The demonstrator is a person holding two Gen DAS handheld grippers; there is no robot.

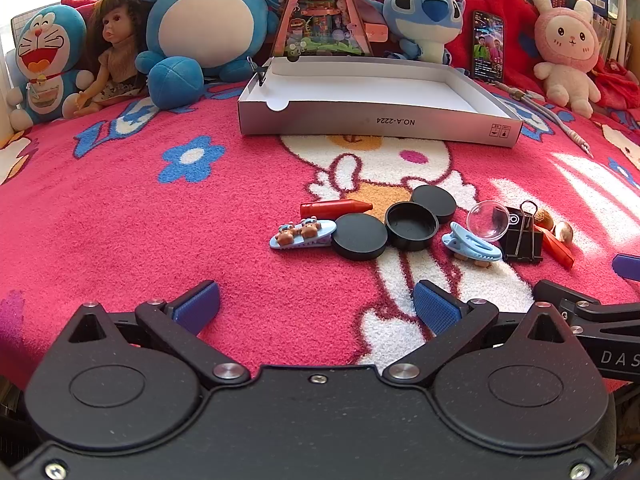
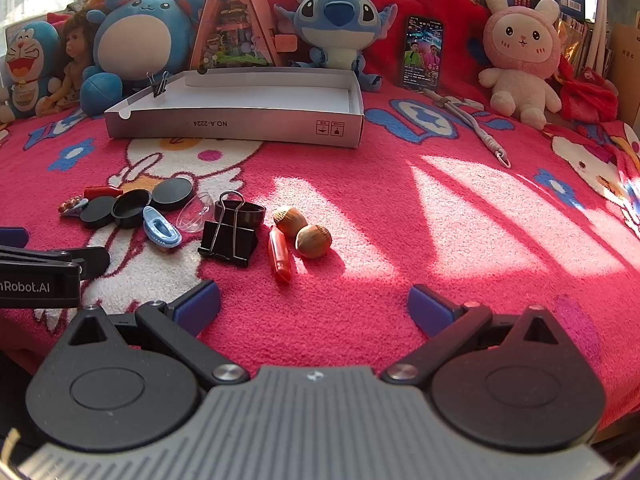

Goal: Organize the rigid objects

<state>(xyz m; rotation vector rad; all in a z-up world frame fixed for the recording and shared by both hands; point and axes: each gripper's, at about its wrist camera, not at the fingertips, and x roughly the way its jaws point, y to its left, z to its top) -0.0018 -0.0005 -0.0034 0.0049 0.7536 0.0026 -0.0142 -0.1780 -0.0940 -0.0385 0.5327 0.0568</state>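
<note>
Plush toys are lining the back of a pink cartoon blanket (image 1: 120,208), and just in front of them a shallow white box (image 1: 376,120) is sitting with only a small binder clip (image 2: 160,84) on its left rim. Nothing is being carried: the left gripper (image 1: 316,304) and right gripper (image 2: 314,304) are hovering low on the near side of the box, fingers spread wide and holding nothing. Picking looks about to begin; the black caps (image 1: 360,236), hair clips (image 1: 302,234), big binder clip (image 2: 228,236), red crayons (image 2: 280,258) and nuts (image 2: 314,240) are lying clustered between grippers and box, so the next move is probably calling for one gripper lowering over a single piece.

Pink cartoon blanket (image 2: 400,208), plush toys: Doraemon (image 1: 44,64), Stitch (image 2: 340,24), pink bunny (image 2: 520,60), doll (image 1: 114,48), phone (image 2: 423,53)
</note>
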